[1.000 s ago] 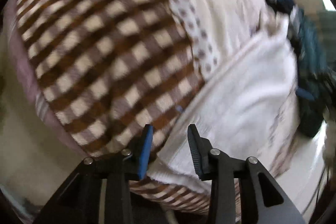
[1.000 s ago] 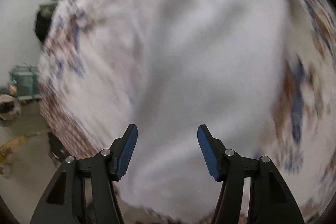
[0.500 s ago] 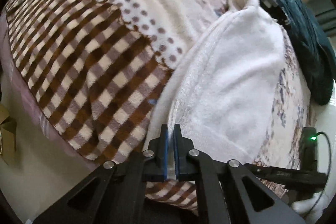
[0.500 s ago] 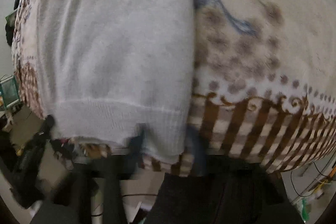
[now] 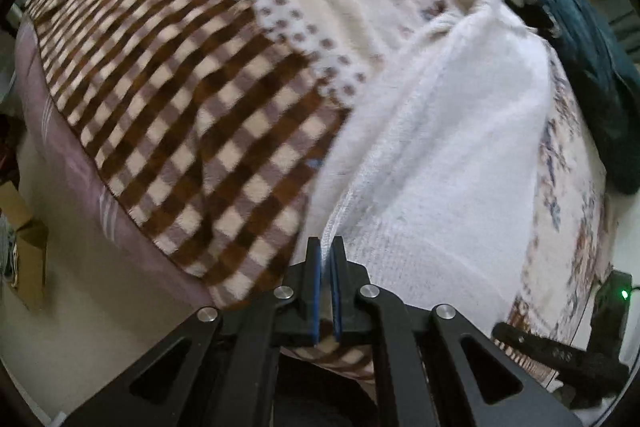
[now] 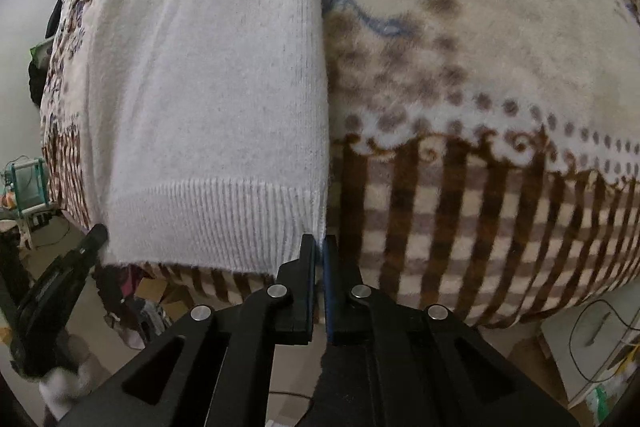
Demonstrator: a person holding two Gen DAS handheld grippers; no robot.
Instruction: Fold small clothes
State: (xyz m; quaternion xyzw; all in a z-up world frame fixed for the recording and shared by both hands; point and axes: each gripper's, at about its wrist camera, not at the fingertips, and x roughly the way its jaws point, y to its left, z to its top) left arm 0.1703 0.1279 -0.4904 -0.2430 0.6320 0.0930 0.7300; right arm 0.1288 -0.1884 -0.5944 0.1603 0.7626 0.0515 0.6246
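Jaws of both grippers pinch the white sweater [image 5: 440, 147] hem.

sweater [image 5: 440, 163]: far end blurred | dark clothes [image 5: 592, 59]: cut by rim

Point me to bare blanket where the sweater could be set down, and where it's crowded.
Free: the checked and dotted blanket left of the white sweater, out to the bed edge; in the right wrist view, the floral stretch right of the sweater. Crowded: the far corner, where dark teal clothing lies heaped. Left gripper and right gripper clamp the hem.
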